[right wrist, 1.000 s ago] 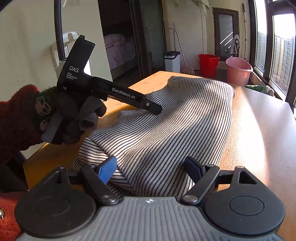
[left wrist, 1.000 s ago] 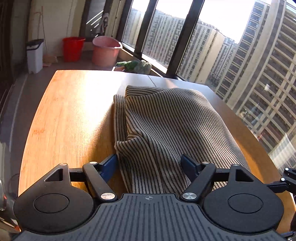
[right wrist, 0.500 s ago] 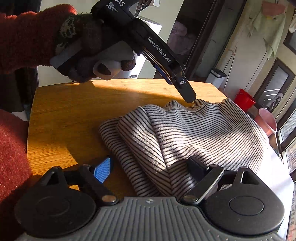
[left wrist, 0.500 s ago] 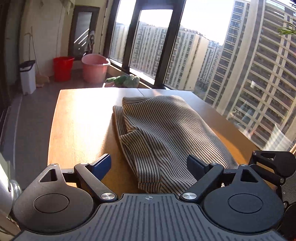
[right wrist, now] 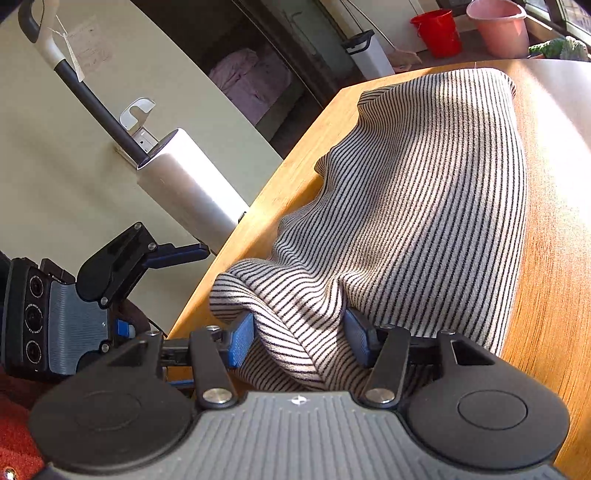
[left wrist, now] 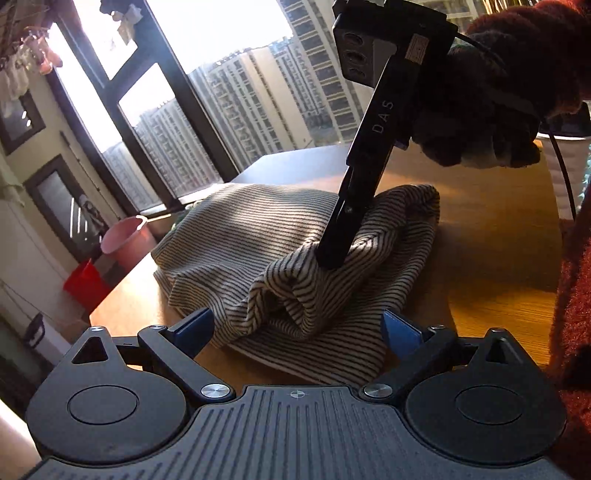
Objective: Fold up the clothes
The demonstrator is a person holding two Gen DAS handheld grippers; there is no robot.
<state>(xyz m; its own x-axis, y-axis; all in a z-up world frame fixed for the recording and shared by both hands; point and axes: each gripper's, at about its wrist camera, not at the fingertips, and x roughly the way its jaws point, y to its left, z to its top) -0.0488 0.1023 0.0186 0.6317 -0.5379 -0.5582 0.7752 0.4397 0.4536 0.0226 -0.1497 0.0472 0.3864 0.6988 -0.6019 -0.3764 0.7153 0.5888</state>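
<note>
Striped garment [right wrist: 424, 206] lies bunched on the wooden surface [right wrist: 554, 280], running from the near edge toward the far end by the window.

Right tool [right wrist: 299, 343]: jaws closing, a raised fold of the striped fabric sits between the blue pads [right wrist: 242, 341]. Cloth bulges up between them and both pads look to be in contact with it, so it's gripping the near fold. In the left wrist view the same tool [left wrist: 332, 254] comes down from the upper right, tip buried in the bunched fold; a gloved hand [left wrist: 476, 133] holds its handle.

Left tool [left wrist: 295, 328]: jaws opening, nearly full width. Pads [left wrist: 194, 326] stand clear on either side of the garment's near edge, not pressing it. Fabric lies in the gap but it's released. In the right wrist view this tool [right wrist: 173, 254] hangs off the left edge of the surface, beside the garment, fingers apart.

Background: pink bucket [right wrist: 498, 26] and red bucket [right wrist: 437, 31] on the floor beyond the far end.
</note>
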